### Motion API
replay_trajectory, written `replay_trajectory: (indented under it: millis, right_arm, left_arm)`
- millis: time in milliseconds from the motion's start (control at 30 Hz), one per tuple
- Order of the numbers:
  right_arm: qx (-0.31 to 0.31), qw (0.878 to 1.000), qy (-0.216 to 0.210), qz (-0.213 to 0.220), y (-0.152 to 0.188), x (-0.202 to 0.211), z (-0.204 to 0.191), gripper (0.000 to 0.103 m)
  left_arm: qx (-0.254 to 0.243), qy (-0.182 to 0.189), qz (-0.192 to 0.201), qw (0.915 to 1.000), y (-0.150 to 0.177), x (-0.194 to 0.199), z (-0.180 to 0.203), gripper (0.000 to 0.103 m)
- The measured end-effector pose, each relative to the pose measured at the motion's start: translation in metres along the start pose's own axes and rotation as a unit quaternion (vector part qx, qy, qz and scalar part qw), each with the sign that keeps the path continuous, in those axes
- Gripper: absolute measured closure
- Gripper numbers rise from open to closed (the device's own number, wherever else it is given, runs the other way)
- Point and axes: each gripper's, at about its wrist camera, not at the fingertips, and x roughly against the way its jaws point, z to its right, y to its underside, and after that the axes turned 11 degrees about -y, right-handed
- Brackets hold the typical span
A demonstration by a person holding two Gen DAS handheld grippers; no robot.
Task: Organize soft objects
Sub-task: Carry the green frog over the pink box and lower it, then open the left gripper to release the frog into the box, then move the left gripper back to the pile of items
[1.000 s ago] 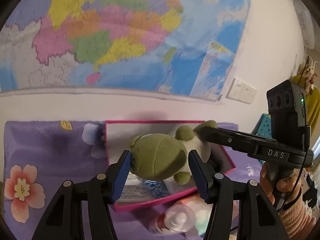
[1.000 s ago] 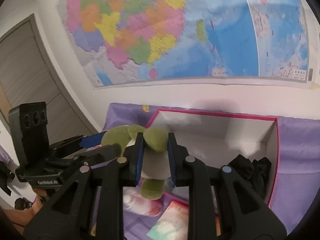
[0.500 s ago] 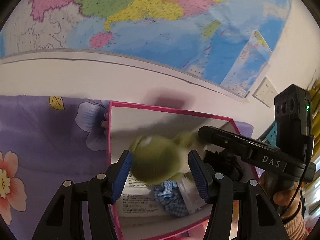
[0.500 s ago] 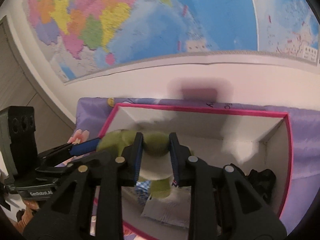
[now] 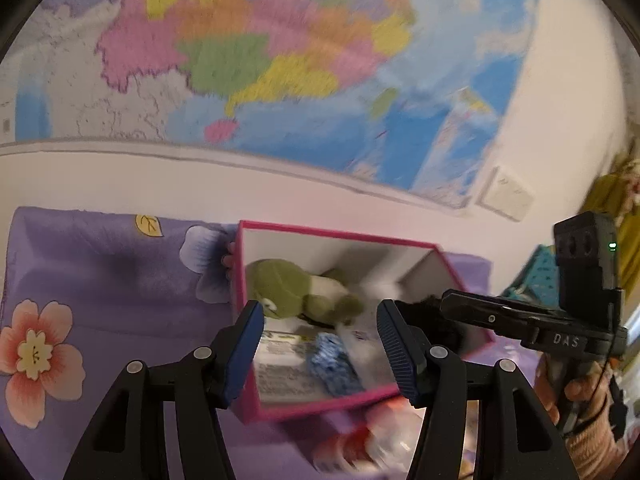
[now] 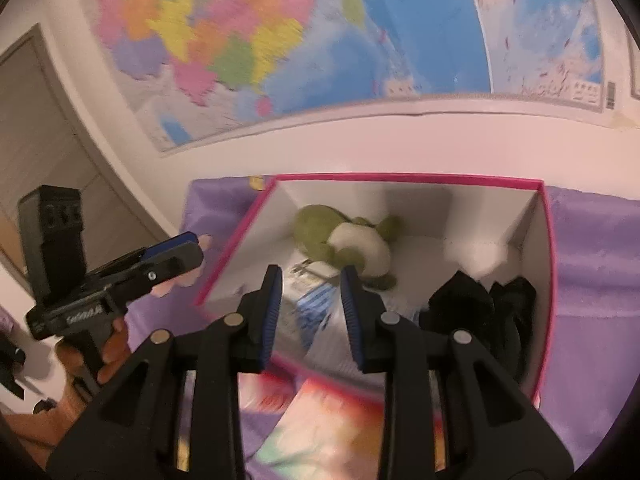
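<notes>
Now, no hold on anything at either gripper. Left gripper (image 5: pixel 320 354): blue-padded fingers (image 5: pixel 245 354) spread wide, nothing between them, held above the near edge of the pink-rimmed box (image 5: pixel 320 402). Right gripper (image 6: pixel 310 314): fingers (image 6: pixel 271 312) parted by a moderate gap, likewise empty, poised over the near wall of the same box (image 6: pixel 404 178).

Inside the box, toward its far left corner: the green plush toy (image 5: pixel 288 288), lying on its side with the white belly showing, apart from both sets of fingers; seen from the right wrist view too, resting on the white floor by the far wall (image 6: pixel 344 238). Just nearer than the toy: a blue-and-white checked cloth (image 5: pixel 332 362) and some printed paper packets (image 5: pixel 280 364), partly blurred. In the right part of the box: a black fabric bundle (image 6: pixel 480 308) against the right wall.

Under the box: a purple floral blanket (image 5: pixel 100 292), with a pink-and-orange flower print at far left. Near the box's front edge, outside it: a blurred red-and-white bottle-like item (image 5: pixel 368 448), identity not clear. Behind everything: a large coloured wall map (image 5: pixel 260 52) on a pale wall. Beyond the left gripper in the right wrist view: a brown door (image 6: pixel 40 128).
</notes>
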Motion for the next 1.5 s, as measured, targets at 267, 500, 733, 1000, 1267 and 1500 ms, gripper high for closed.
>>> replay_trajectory:
  millis: [267, 500, 733, 1000, 1267, 1500]
  right_arm:
    - [0.023, 0.998, -0.055, 0.029, 0.034, 0.07, -0.039, 0.068]
    - [0.034, 0.996, -0.076, 0.034, 0.069, 0.11, -0.064, 0.067]
    - [0.026, 0.996, -0.075, 0.037, 0.1, 0.139, -0.076, 0.067]
    - [-0.004, 0.99, -0.127, 0.06, 0.123, 0.164, -0.082, 0.066]
    - [-0.007, 0.989, -0.145, 0.041, 0.145, 0.168, -0.09, 0.066]
    - [-0.068, 0.994, -0.087, -0.014, 0.172, 0.138, -0.057, 0.066]
  left_arm:
    - [-0.035, 0.052, 0.02, 0.9979, 0.032, 0.06, 0.03, 0.042]
    - [-0.078, 0.085, 0.0, 0.9933, 0.073, 0.081, 0.062, 0.042]
    - [-0.098, 0.098, -0.059, 0.9886, 0.114, 0.068, 0.082, 0.042]
    - [-0.097, 0.093, -0.098, 0.9861, 0.14, 0.06, 0.082, 0.042]
    - [-0.114, 0.111, -0.117, 0.9803, 0.155, 0.063, 0.093, 0.042]
    - [-0.123, 0.151, -0.17, 0.966, 0.173, 0.046, 0.105, 0.044]
